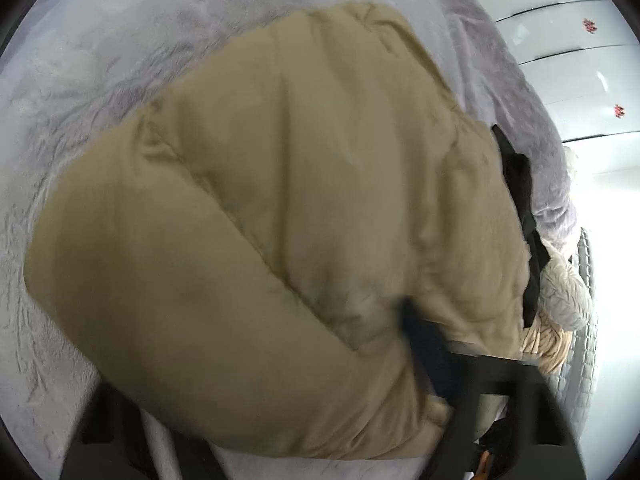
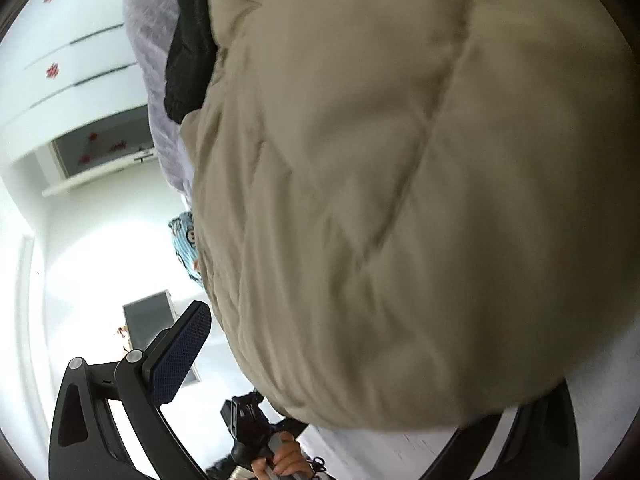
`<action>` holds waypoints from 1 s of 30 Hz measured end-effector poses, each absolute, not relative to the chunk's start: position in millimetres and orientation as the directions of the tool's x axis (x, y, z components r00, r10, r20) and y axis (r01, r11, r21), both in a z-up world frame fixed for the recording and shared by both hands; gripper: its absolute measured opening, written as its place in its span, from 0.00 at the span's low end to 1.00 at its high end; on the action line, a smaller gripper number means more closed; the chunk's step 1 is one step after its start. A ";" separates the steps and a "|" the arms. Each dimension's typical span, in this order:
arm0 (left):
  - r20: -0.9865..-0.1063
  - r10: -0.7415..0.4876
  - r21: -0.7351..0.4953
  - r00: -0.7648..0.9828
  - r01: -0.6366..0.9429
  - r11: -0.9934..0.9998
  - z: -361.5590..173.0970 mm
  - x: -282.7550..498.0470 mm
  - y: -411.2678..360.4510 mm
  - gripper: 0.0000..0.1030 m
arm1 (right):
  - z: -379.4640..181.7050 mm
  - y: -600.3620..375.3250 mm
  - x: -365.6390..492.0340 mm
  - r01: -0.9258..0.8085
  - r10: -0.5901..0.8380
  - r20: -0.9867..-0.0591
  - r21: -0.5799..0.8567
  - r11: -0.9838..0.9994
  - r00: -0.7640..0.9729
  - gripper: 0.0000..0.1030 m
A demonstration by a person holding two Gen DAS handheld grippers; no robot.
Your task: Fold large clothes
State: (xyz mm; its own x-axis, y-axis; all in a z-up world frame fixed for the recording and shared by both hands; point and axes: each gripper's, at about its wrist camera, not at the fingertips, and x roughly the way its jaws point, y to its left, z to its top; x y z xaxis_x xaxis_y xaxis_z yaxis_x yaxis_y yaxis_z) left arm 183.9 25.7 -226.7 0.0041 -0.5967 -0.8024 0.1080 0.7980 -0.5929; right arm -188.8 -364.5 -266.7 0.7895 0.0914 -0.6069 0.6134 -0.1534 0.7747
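A big khaki padded jacket (image 1: 280, 240) lies folded in a puffy bundle on a pale grey plush bed cover (image 1: 100, 80), with its black lining (image 1: 520, 216) showing at the right edge. It fills the right wrist view (image 2: 400, 200) too. My left gripper (image 1: 280, 408) straddles the jacket's near edge; the right finger (image 1: 424, 344) lies on the fabric and the left finger is hidden under it. My right gripper (image 2: 360, 380) stands wide; its left finger pad (image 2: 180, 352) is free in the air and the jacket bulges between the jaws, hiding the right finger.
Cream and white knitted clothes (image 1: 560, 292) lie at the bed's right edge. A white wardrobe with red stickers (image 1: 580, 60) stands beyond. The person's hand holding the other gripper's handle (image 2: 276, 456) shows low in the right wrist view, with a blue patterned cloth (image 2: 186, 236) beside the jacket.
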 end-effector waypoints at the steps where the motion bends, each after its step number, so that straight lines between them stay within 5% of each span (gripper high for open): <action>1: -0.796 -0.606 -0.601 0.005 0.120 0.790 -222.6 184.2 24.5 0.34 | -268.8 -366.1 -188.0 0.615 0.088 -0.609 0.771 -0.167 0.788 0.99; 2: -0.793 -0.609 -0.602 0.013 0.137 0.787 -217.2 183.6 23.4 0.25 | -269.9 -366.1 -188.8 0.616 0.084 -0.612 0.768 -0.177 0.787 0.88; 3: -0.797 -0.604 -0.592 0.025 0.169 0.788 -210.4 182.5 21.8 0.23 | -270.7 -366.5 -189.2 0.628 0.079 -0.626 0.753 -0.193 0.775 0.61; 6: -0.802 -0.594 -0.561 0.063 0.262 0.785 -189.5 175.4 17.7 0.17 | -271.3 -363.8 -192.5 0.622 0.067 -0.625 0.748 -0.232 0.778 0.33; 8: -0.803 -0.591 -0.543 0.083 0.309 0.781 -177.0 170.1 18.4 0.14 | -264.3 -361.1 -192.2 0.608 0.058 -0.611 0.766 -0.207 0.789 0.26; 16: -0.812 -0.580 -0.501 0.068 0.430 0.751 -134.0 122.3 54.3 0.14 | -225.6 -339.3 -207.8 0.623 0.111 -0.614 0.775 -0.102 0.782 0.23; 26: -0.881 -0.473 -0.439 -0.017 0.400 0.804 -145.0 32.6 140.3 0.14 | -219.1 -254.2 -297.5 0.685 0.235 -0.646 0.709 -0.169 0.727 0.23; 30: -0.901 -0.434 -0.402 -0.008 0.394 0.826 -156.5 15.4 152.2 0.16 | -232.9 -242.4 -318.8 0.701 0.240 -0.659 0.681 -0.214 0.713 0.30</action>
State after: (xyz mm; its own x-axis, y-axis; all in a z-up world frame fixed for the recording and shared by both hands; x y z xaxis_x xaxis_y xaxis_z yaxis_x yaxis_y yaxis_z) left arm 15.4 152.2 -156.5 -0.0076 -0.4344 -0.9007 0.3941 0.8265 -0.4020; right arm -318.8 -242.4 -232.9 0.7130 0.2400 -0.6588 0.7008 -0.2138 0.6805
